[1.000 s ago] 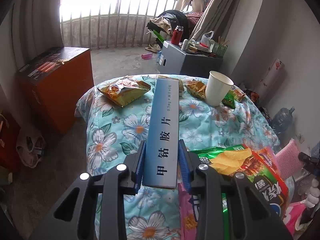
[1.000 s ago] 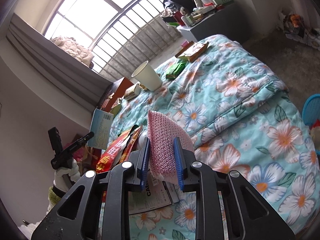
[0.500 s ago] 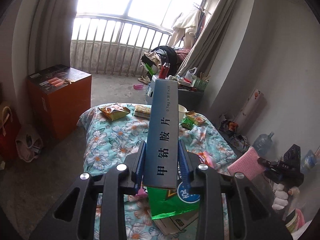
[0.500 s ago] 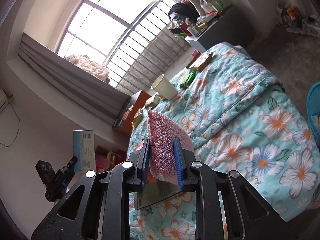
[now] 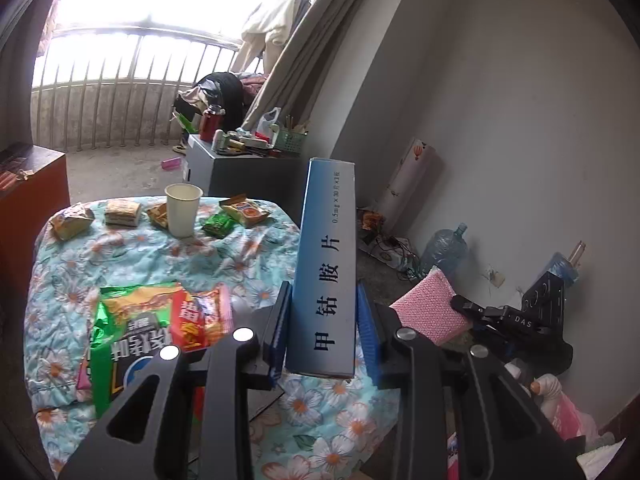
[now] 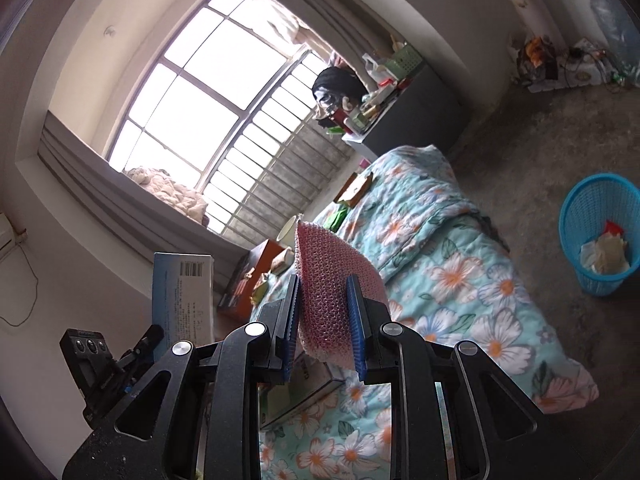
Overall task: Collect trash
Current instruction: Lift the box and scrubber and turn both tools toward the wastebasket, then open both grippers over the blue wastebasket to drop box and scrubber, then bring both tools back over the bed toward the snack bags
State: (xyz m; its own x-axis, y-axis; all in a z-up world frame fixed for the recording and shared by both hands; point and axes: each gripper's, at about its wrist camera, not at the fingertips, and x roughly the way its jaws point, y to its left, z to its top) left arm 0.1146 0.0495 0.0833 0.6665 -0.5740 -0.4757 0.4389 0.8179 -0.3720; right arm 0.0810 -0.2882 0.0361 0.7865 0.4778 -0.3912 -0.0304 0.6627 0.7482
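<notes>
My left gripper (image 5: 322, 322) is shut on a long blue medicine box (image 5: 328, 256) and holds it upright above the near edge of the floral-covered table (image 5: 160, 256). The box also shows in the right wrist view (image 6: 182, 296). My right gripper (image 6: 324, 320) is shut on a pink mesh sponge (image 6: 332, 276), which also shows in the left wrist view (image 5: 430, 312). A blue trash basket (image 6: 600, 236) with paper in it stands on the floor at the right. Snack bags (image 5: 148, 328) lie on the near side of the table.
A white paper cup (image 5: 182, 210) and several small snack packets (image 5: 244, 210) sit at the table's far end. A grey cabinet (image 5: 240, 168) with clutter stands behind. A water bottle (image 5: 444, 248) and cables lie by the right wall. An orange box (image 5: 28, 192) is at the left.
Both grippers have lifted and swung right, away from the table, still holding the box and the sponge. The blue basket has come into the right wrist view.
</notes>
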